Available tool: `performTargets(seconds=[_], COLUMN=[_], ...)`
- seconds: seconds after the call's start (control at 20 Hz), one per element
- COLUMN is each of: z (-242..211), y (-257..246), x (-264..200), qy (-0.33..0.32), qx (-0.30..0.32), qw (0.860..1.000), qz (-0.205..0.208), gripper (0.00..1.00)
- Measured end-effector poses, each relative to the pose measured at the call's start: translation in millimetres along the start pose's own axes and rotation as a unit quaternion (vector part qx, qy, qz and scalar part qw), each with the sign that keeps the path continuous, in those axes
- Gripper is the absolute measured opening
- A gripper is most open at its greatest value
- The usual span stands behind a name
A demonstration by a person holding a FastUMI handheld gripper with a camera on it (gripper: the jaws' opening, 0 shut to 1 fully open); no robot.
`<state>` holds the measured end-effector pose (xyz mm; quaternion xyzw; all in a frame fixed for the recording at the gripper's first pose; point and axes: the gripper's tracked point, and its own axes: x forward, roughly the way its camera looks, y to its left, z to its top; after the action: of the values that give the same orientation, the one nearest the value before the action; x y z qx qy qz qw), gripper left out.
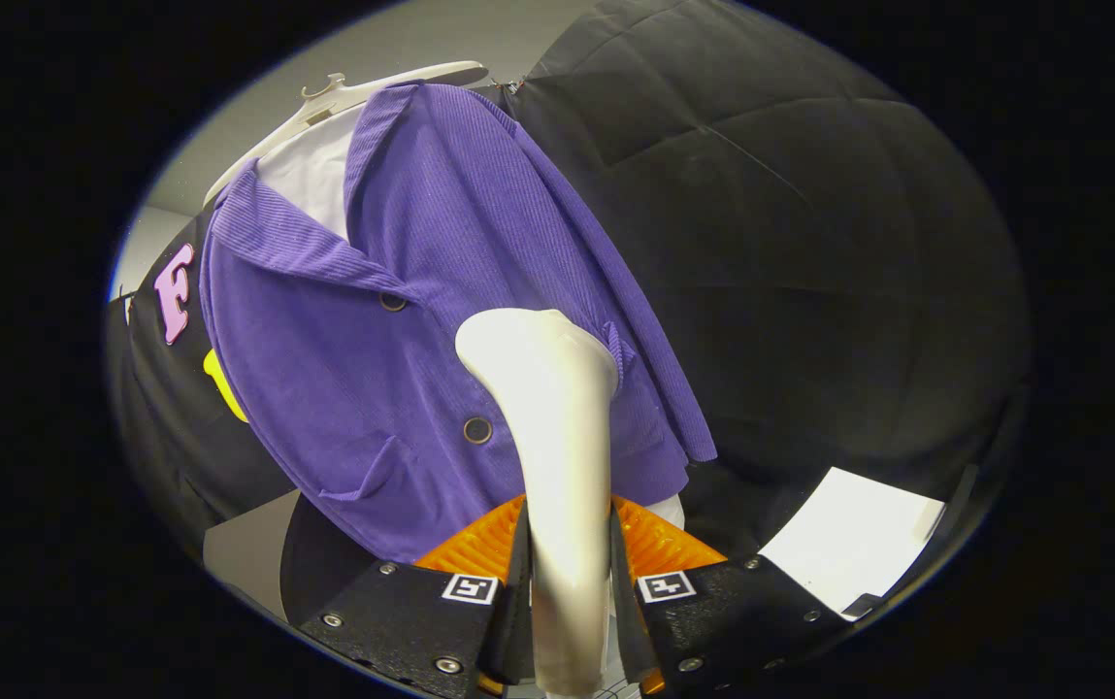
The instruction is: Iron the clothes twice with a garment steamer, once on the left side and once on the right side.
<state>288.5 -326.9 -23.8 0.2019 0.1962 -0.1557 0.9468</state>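
Tool (569,582) clamps smooth white plastic steamer (557,456); long axis toward 12 o'clock, head against purple corduroy jacket (421,330).

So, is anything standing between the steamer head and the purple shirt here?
Nothing visible. The tool is shut on the steamer, its handle clamped between both fingers. The steamer's head sits right in front of the purple shirt on its hanger, near the front placket between two buttons, with nothing between them.

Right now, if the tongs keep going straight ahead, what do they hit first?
The tongs are shut on the white garment steamer; its head would likely press the purple shirt first, though depth is unclear.
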Motion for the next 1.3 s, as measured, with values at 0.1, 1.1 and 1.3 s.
performTargets(seconds=[0.1, 1.1, 1.3], z=[-14, -162, -176], y=[-4, -50, -45], x=[-11, 35, 20], qy=[0.007, 0.164, 0.174], qx=[-0.006, 0.02, 0.013], qw=[1.0, 0.985, 0.983], qz=[0.002, -0.054, -0.049], gripper=[0.38, 0.38, 0.38])
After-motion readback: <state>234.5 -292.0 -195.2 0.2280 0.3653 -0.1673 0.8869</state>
